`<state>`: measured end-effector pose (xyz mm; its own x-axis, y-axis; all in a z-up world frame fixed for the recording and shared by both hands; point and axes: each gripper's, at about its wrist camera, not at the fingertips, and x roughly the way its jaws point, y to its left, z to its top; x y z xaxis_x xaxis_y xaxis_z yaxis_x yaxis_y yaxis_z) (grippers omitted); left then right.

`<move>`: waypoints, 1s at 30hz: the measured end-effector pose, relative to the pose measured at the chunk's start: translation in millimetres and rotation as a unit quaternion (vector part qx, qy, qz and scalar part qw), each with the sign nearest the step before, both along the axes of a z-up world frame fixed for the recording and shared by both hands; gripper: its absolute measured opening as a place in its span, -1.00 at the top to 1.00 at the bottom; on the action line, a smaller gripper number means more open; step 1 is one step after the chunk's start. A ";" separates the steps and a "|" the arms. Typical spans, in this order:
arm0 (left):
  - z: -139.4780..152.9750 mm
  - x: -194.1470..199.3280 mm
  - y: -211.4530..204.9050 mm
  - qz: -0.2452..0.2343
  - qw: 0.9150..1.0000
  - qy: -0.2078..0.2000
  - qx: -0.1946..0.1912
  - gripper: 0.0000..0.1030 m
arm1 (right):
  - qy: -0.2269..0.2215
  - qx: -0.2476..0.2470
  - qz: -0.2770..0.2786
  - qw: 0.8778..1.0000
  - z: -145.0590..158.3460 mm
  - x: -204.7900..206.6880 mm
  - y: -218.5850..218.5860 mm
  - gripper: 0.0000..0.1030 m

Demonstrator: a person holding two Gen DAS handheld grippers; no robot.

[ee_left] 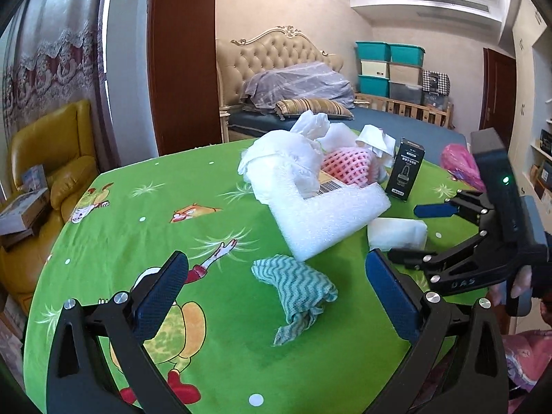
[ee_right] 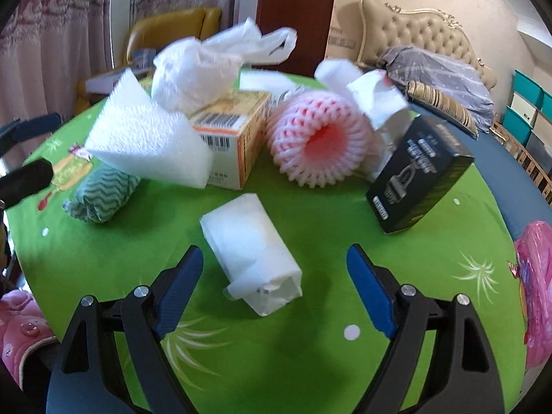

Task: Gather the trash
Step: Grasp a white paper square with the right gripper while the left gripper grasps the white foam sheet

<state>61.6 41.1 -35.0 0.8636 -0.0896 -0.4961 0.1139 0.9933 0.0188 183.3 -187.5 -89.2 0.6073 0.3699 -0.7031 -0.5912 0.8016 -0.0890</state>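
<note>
Trash lies on a round table with a green cartoon cloth [ee_left: 138, 207]. My left gripper [ee_left: 276, 293] is open, its jaws either side of a crumpled teal zigzag rag [ee_left: 296, 286], also in the right wrist view [ee_right: 103, 196]. My right gripper [ee_right: 274, 286] is open around a folded white tissue packet [ee_right: 252, 252], seen in the left wrist view [ee_left: 396, 233]. The right gripper shows in the left wrist view [ee_left: 414, 231]. Behind lie an L-shaped white foam piece [ee_left: 321, 217], a white plastic bag [ee_right: 203, 65], an orange barcode box [ee_right: 234, 138], a pink foam net [ee_right: 317, 138] and a black box [ee_right: 417, 172].
A pink plastic bag [ee_right: 534, 289] lies at the table's right edge. A yellow armchair [ee_left: 51, 158] stands left of the table. A bed [ee_left: 293, 82] with stacked teal bins [ee_left: 390, 69] is behind it.
</note>
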 end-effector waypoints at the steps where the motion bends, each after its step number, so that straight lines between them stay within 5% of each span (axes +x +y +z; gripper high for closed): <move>1: 0.2 1.0 -0.3 0.000 1.000 0.002 -0.002 -0.88 | 0.003 0.002 0.000 1.000 -0.7 0.6 0.1 -0.58; 2: -0.2 2.4 -0.9 -0.002 1.000 0.004 -0.004 -0.87 | 0.006 0.006 0.004 1.000 -0.6 1.7 0.4 -0.56; 4: -0.7 6.2 -4.0 -0.005 1.000 0.009 -0.004 -0.88 | 0.009 0.021 0.018 1.000 -2.0 1.8 -0.7 -0.22; 6: -0.4 9.1 -8.0 -0.008 1.000 0.010 -0.002 -0.88 | 0.008 0.034 0.024 0.999 -1.5 1.5 -3.6 0.35; 8: 0.1 13.2 -12.3 -0.012 1.000 0.012 0.000 -0.88 | -0.001 0.043 0.017 0.999 0.1 -0.2 -9.9 0.44; 21: -9.7 54.7 -50.6 -0.043 0.998 0.051 -0.002 -0.88 | -0.020 0.124 -0.025 0.992 6.5 -13.3 -57.5 0.48; 30: -13.1 80.0 -67.0 0.001 0.997 0.069 -0.019 -0.88 | -0.016 0.152 -0.053 0.987 2.9 -11.9 -86.3 0.47</move>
